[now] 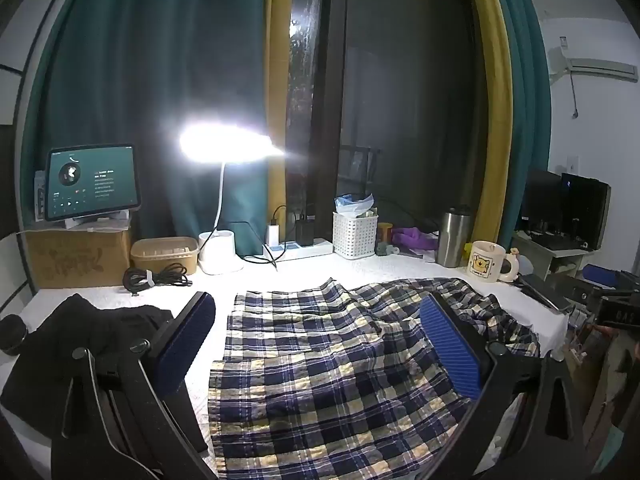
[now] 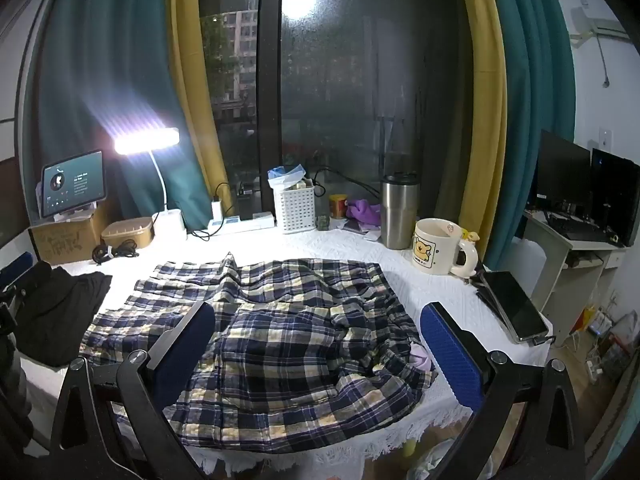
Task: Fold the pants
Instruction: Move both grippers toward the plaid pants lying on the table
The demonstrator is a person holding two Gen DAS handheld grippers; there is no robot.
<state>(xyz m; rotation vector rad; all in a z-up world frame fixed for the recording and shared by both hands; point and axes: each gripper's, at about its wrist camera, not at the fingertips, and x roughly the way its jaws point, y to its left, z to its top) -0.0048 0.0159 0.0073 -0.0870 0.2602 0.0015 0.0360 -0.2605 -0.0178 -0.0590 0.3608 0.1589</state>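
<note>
Left wrist view: plaid pants (image 1: pixel 320 368) are spread on table (image 1: pixel 304 272); left gripper (image 1: pixel 316 320) and right gripper (image 2: pixel 320 332) are held agape, nothing grasped.

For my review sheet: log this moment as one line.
task: fold pants | left gripper: open, above cloth | right gripper: open, above cloth | plaid pants: spread rumpled on table, unfolded | black garment: left side

I can read no text surely; the mug (image 2: pixel 434 246) print and the tablet (image 1: pixel 93 181) lines are too small.
</note>
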